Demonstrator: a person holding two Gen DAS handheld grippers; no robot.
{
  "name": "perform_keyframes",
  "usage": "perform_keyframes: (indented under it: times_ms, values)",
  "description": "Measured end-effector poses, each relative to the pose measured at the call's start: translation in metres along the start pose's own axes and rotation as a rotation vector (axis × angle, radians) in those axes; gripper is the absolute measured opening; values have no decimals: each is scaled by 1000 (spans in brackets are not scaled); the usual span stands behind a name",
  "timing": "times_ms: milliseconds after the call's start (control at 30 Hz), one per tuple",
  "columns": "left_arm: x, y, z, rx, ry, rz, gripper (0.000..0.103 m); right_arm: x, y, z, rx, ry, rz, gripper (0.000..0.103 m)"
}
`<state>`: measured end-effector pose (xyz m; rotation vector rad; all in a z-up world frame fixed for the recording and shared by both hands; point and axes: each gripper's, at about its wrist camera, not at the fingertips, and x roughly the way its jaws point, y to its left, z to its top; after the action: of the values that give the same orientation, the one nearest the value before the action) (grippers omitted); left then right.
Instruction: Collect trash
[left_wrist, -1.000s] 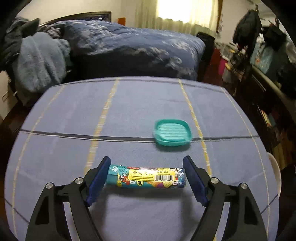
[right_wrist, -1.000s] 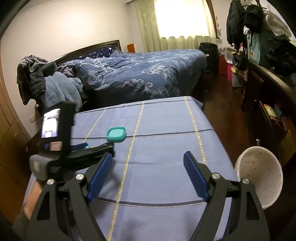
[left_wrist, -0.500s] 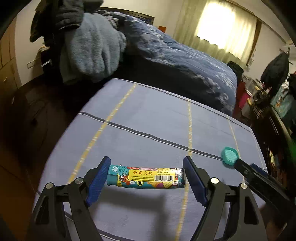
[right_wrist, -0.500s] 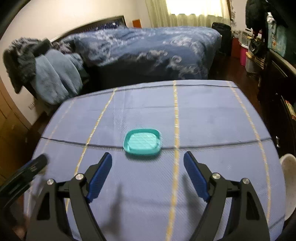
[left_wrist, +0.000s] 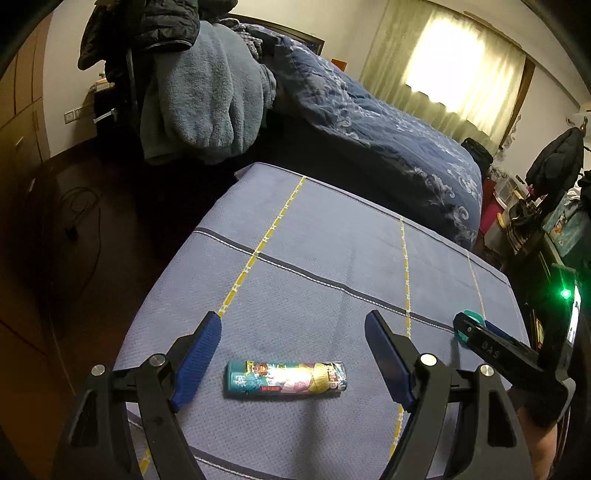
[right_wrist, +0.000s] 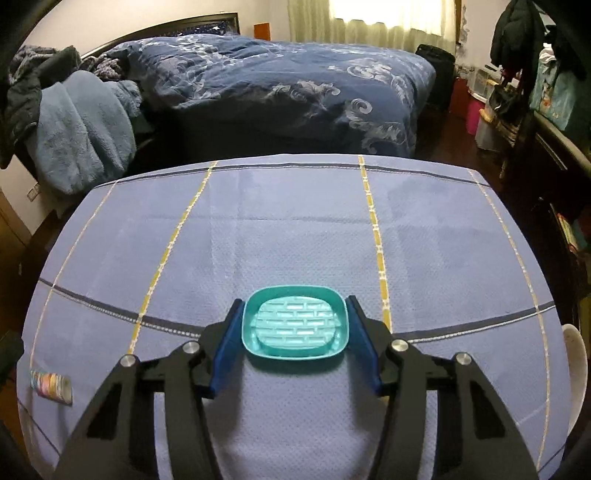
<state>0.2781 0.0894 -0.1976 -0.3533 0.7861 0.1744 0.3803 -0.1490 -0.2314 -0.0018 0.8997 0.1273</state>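
My left tool (left_wrist: 293, 354) is spread wide, its blue ribbed pads well clear of the printed roll (left_wrist: 285, 379), a glossy cylinder with a teal end and bright wrapper lying flat on the desk (left_wrist: 332, 236) between the fingers, long axis running 9 to 3 o'clock. The desk cover is a blue woven cloth with a dimpled weave, crossed by yellow and dark stripes.

My right tool (right_wrist: 294, 332) is pinching the teal soap dish (right_wrist: 295, 326), a rounded-rectangle plastic tray with a raised brick-pattern grid inside; both blue pads press its short sides, and its underside looks to be on the cloth. In the right wrist view the roll (right_wrist: 51, 386) lies at 8 o'clock near the desk edge. A white rounded bin rim (right_wrist: 576, 369) shows at 3 o'clock beyond the desk. A fleecy blue blanket (right_wrist: 79, 134) is heaped at 10 o'clock.
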Motion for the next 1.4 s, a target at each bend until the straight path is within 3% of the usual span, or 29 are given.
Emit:
perform_keyframes:
  times_ms: [133,200,433,533,600,667,867,1400]
  values:
    - [-3,-1,-3,8,5,16,80,-10,-7,-7,19,4,31,54]
    - [0,-2,-6,27,25,44,100,-22,-11,-12,25,-19,40,54]
    - [28,-13,-25,115,115,149,99,-66,-19,-27,31,-85,92,54]
    - [32,-21,-30,169,94,200,99,-86,-21,-35,28,-117,112,54]
    - [33,-20,-29,167,91,195,97,-98,-23,-40,36,-132,137,54]
    - [28,-20,-28,167,67,189,80,-108,-24,-44,41,-145,152,54]
    - [15,-15,-33,134,57,131,80,-131,-21,-58,39,-174,177,54]
    - [-48,-5,-42,96,-16,100,80,-145,-22,-103,65,-131,214,54]
